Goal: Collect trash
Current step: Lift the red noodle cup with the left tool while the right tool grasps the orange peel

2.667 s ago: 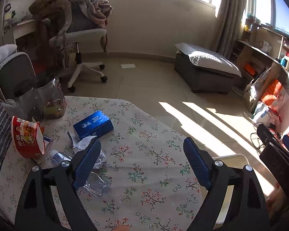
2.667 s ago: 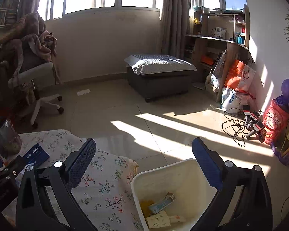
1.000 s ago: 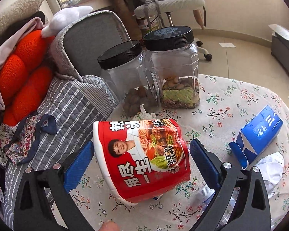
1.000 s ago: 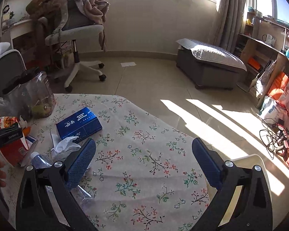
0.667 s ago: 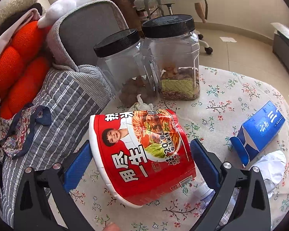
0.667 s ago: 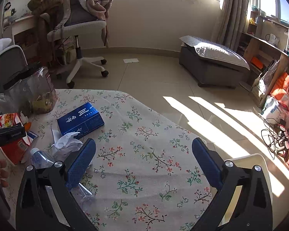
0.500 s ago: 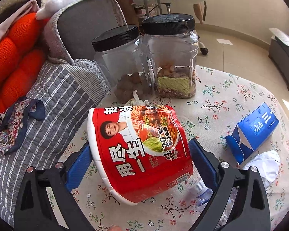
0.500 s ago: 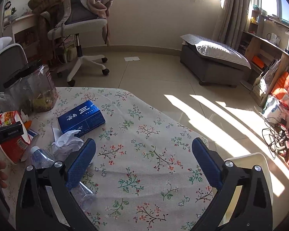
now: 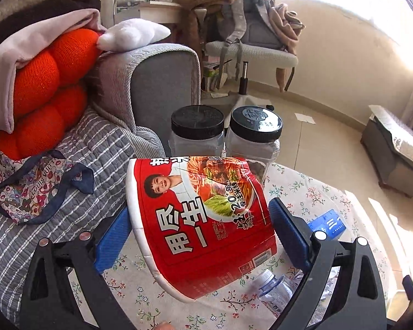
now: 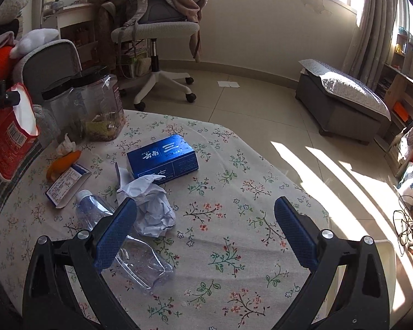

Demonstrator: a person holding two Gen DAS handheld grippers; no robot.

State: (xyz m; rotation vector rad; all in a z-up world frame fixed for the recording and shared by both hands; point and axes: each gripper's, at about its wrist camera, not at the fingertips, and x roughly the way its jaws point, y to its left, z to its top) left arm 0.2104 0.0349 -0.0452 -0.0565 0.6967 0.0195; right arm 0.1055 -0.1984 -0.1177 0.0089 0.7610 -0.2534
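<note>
The left gripper [image 9: 198,231] was clamped on a red instant-noodle cup [image 9: 203,220], its blue pads [image 9: 287,233] pressed against both sides of the cup, which was lifted clear of the floral tablecloth [image 9: 303,189]. The cup lay tilted on its side: in the left wrist view its axis ran roughly across the gripper from upper right to lower left, with the white rim toward the lower left. The right wrist view showed the same cup [image 10: 9,134] at the far left edge, above the table's edge, with its white inside turned toward the camera; whether anything lay inside could not be told. The right gripper [image 10: 206,228] stood wide apart and held nothing, hovering over the tablecloth [image 10: 234,236] near a crumpled white paper [image 10: 151,206]. Two clear jars with black lids [image 9: 225,126] stood behind the cup; in the right wrist view one jar [image 10: 102,107] held a low layer of brownish and greenish contents. Only the right wrist view showed in full the blue box [image 10: 162,159] lying flat with its long axis running left to right, the crushed clear plastic bottle [image 10: 124,242] lying with its cap end away from the camera, a small opened carton [image 10: 67,184] and an orange peel [image 10: 63,161]. Only the left wrist view showed the orange cushion [image 9: 46,88] and the grey striped quilt [image 9: 96,154] beside the table.
</note>
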